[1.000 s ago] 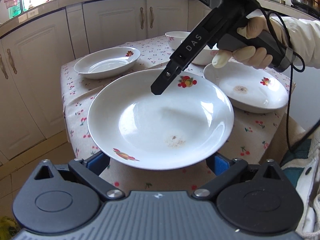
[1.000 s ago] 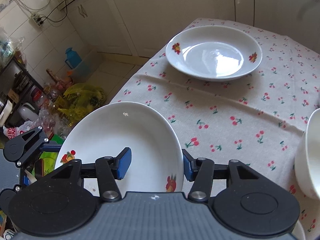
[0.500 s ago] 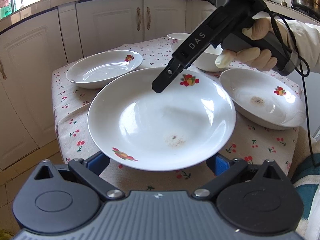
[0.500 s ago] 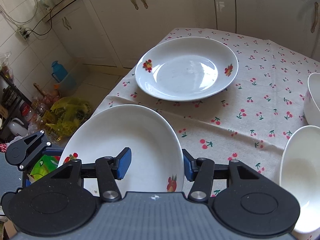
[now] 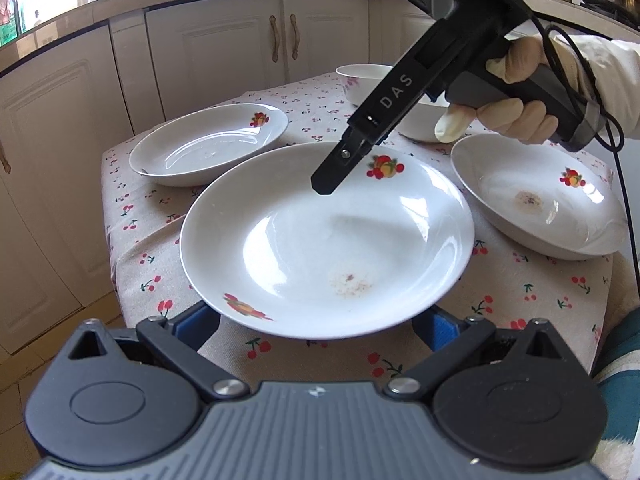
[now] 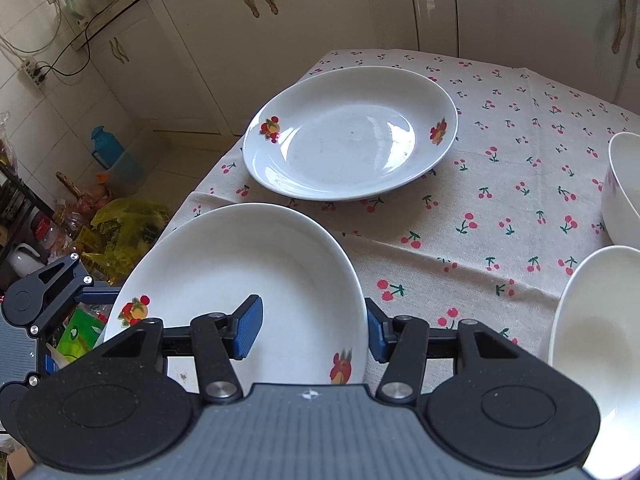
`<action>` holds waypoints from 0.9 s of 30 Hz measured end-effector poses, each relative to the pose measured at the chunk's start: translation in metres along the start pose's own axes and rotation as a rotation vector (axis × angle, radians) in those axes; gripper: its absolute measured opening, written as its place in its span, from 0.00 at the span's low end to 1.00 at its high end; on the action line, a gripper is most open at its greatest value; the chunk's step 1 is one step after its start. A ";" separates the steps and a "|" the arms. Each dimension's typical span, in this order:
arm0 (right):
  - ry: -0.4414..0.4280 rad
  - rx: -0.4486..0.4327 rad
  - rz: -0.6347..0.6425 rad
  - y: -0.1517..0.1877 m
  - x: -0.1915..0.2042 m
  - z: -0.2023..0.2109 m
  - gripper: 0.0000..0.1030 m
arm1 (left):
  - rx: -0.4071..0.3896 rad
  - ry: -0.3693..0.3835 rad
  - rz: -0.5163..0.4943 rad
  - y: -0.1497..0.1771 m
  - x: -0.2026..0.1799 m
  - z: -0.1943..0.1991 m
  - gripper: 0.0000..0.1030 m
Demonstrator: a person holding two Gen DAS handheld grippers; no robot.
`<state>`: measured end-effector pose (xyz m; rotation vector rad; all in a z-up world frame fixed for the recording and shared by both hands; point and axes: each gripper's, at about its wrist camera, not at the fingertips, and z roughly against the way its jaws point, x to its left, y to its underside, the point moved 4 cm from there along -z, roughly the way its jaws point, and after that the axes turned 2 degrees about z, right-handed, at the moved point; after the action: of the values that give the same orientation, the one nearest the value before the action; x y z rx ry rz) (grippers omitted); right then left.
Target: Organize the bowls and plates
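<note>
A white plate with fruit prints [image 5: 320,240] is held in the air above the table's near edge; it also shows in the right wrist view [image 6: 240,276]. My right gripper [image 6: 312,328] is shut on its rim, one pad inside, one outside. My left gripper [image 5: 316,324] is wide open under the plate, its blue pads [image 5: 196,320] beside the near rim. A second plate [image 5: 208,144] [image 6: 348,132] lies on the far left of the table. A third, stained plate [image 5: 536,196] lies at the right. Two white bowls [image 5: 360,76] [image 6: 624,188] stand behind.
The small table has a cherry-print cloth [image 5: 152,240] [image 6: 500,200]. White cabinets [image 5: 224,44] stand close behind and to the left. Bags, bottles and a blue jug [image 6: 104,148] clutter the floor beside the table.
The held plate has been carried further over the table toward the second plate, both grippers moving with it. The stained plate now sits further right in the left wrist view.
</note>
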<state>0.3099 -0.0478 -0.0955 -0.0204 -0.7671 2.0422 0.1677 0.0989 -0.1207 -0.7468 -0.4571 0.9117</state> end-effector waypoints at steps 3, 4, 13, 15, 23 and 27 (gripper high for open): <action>-0.014 0.001 0.012 0.000 0.003 -0.001 0.68 | 0.001 0.000 -0.002 0.001 -0.001 0.000 0.98; -0.009 0.002 0.026 0.001 0.005 -0.001 0.71 | -0.002 0.001 0.006 0.002 -0.002 0.001 0.98; 0.047 -0.088 0.081 0.006 0.019 0.030 0.95 | 0.012 -0.047 0.071 0.013 0.001 0.020 0.99; 0.051 -0.130 0.098 0.010 0.024 0.043 0.96 | 0.016 -0.057 0.078 0.016 -0.002 0.028 0.99; 0.099 -0.236 0.152 0.040 0.039 0.093 1.00 | -0.025 -0.069 0.092 0.007 -0.033 0.056 0.99; 0.138 -0.265 0.164 0.063 0.040 0.114 1.00 | -0.054 -0.073 0.093 -0.001 -0.051 0.062 0.99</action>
<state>0.2048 -0.0993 -0.0255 -0.3822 -0.9688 2.0529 0.1002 0.0792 -0.0812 -0.7912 -0.5167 1.0200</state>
